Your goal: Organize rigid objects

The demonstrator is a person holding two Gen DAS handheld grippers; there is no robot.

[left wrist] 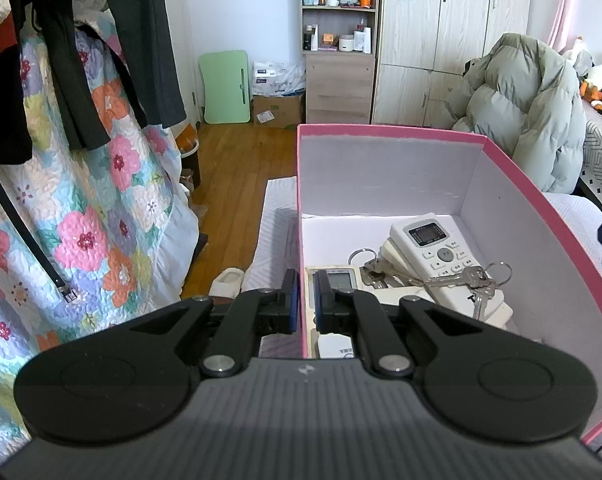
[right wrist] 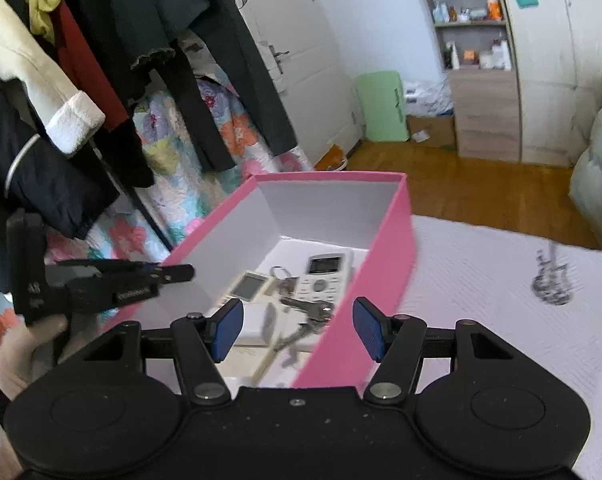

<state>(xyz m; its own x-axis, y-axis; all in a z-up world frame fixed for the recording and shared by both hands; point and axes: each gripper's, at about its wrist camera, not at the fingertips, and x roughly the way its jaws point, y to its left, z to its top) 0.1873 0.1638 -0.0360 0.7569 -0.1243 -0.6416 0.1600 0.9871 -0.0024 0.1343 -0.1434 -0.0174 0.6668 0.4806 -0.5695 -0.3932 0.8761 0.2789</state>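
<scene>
A pink box (left wrist: 385, 130) with a white inside stands on a white cloth; it also shows in the right wrist view (right wrist: 397, 240). Inside lie a white remote (left wrist: 433, 248), a second remote (left wrist: 337, 280), keys (left wrist: 461, 280) and other pale items. My left gripper (left wrist: 304, 300) is shut on the box's left wall, one finger outside and one inside. It shows at the left of the right wrist view (right wrist: 173, 274). My right gripper (right wrist: 299, 330) is open, its fingers straddling the box's right wall without touching it. The white remote (right wrist: 323, 276) and keys (right wrist: 309, 308) lie between them.
The white cloth surface (right wrist: 501, 280) extends right of the box, with a dark print (right wrist: 553, 276). Hanging clothes (right wrist: 101, 60) and a floral quilt (left wrist: 101, 208) are on the left. A puffy jacket (left wrist: 521, 104), a wardrobe and shelves (left wrist: 341, 36) stand behind, beyond the wooden floor (left wrist: 241, 168).
</scene>
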